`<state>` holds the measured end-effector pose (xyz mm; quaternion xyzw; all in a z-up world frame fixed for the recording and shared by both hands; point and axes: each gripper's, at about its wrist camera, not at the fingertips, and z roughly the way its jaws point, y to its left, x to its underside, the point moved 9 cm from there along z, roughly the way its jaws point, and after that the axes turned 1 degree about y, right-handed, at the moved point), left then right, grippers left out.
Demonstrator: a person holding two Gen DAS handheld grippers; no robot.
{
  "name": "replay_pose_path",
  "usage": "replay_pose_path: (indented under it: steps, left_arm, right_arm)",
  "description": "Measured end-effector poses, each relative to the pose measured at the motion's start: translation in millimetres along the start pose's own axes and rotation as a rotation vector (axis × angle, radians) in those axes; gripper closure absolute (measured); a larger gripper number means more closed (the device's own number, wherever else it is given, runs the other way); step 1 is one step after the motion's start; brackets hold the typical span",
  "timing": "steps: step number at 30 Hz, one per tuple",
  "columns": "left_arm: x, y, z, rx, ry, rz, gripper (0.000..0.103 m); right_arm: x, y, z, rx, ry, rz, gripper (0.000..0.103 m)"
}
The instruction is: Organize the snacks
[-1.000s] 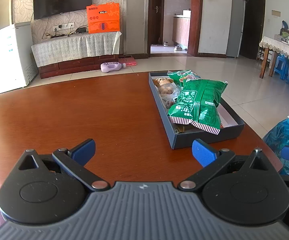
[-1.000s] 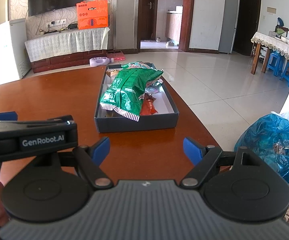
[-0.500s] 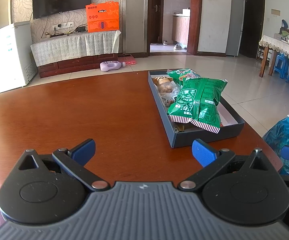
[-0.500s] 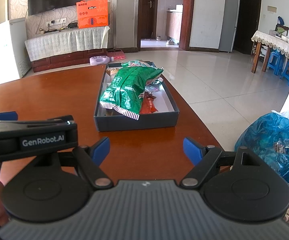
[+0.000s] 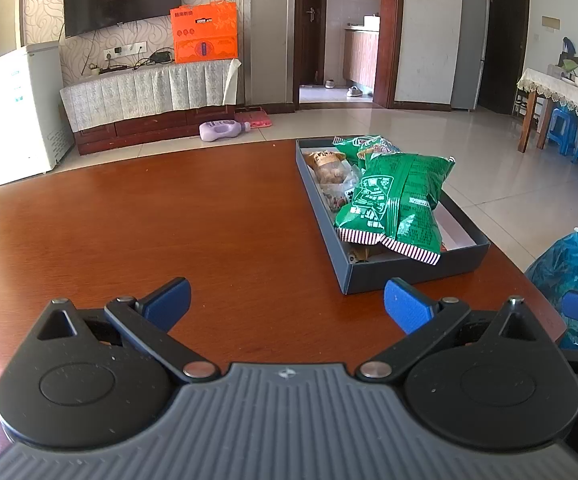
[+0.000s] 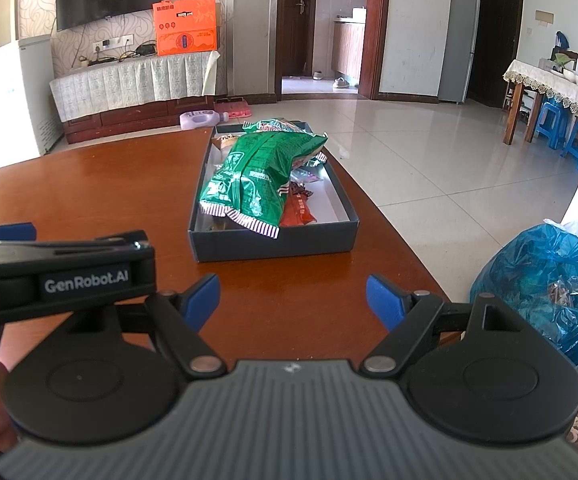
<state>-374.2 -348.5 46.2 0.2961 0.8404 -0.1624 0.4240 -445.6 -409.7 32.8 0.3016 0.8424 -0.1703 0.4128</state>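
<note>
Hovering low in frame, both claws, left (image 5: pixel 285 300) and right (image 6: pixel 293 298), stay spread and empty; box (image 6: pixel 273 244) centre-frame unchanged (snacks apparently all packed).

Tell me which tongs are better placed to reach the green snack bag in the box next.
Right, probably. The right tongs point almost straight at the grey box and the green snack bag. From the left tongs the box sits off to the right side. Both are open and empty.
</note>
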Motion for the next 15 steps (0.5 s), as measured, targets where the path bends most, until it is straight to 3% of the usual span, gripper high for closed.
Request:
replay_pose_path:
  steps: [15]
  left_arm:
    - [1.8, 3.1, 4.0, -0.025, -0.038, 0.007, 0.0]
  right_arm:
    - [2.4, 0.1, 1.7, -0.003, 0.0, 0.003, 0.021]
